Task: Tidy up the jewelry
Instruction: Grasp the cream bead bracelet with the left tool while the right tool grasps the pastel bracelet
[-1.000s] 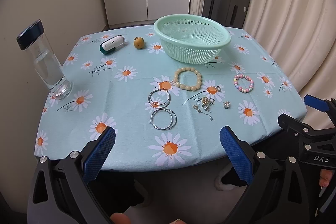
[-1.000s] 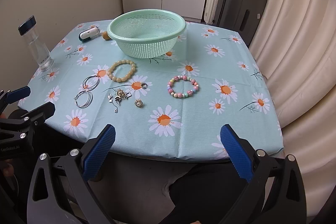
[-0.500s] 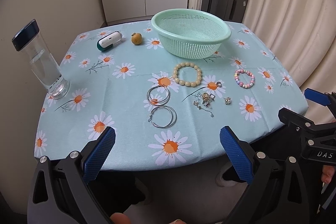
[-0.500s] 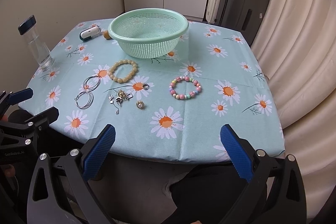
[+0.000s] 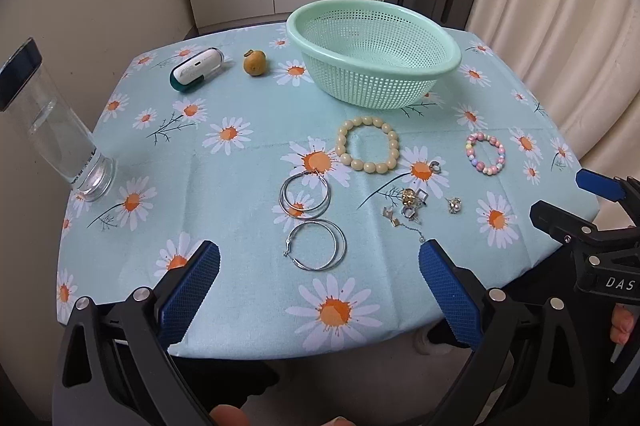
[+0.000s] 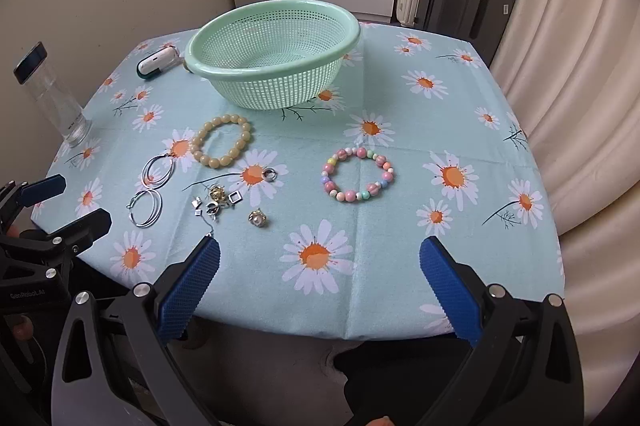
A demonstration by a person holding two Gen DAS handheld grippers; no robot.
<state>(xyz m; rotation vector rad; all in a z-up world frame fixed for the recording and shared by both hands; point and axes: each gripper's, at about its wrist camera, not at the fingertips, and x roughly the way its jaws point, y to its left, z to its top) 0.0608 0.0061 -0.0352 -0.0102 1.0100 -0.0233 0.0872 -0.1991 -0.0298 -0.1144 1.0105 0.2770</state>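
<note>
One table [image 5: 224,310] with a daisy-print cloth held everything. One green mesh basket [image 5: 374,52] sat upright toward the far side, nothing visible inside. One clear bottle [image 5: 52,122] with a dark cap stood at the far left edge, well apart from the jewelry. Two grippers: left gripper [image 5: 319,284] hovered over the near edge, fingers spread wide, nothing between them; right gripper [image 6: 319,284] likewise hovered over the near edge on the right, spread wide, holding nothing. One white-and-teal case [image 5: 197,69] lay left of the basket, with one small brown fruit [image 5: 255,62] just beside it. Two bracelets: one cream bead bracelet [image 5: 368,148] lay flat just in front of the basket, one pastel bead bracelet [image 6: 358,174] lay to its right, apart from it. Two pairs of silver hoop earrings: one pair [image 5: 305,195] beside the cream bracelet, the other pair [image 5: 316,245] nearer the edge, close to the first. One ring [image 6: 269,174] lay on a daisy. One pile of small gold and silver pieces [image 6: 217,204] sat between the hoops and the pastel bracelet; its count could not be told. One pearl stud [image 6: 257,217] lay just right of the pile.
</note>
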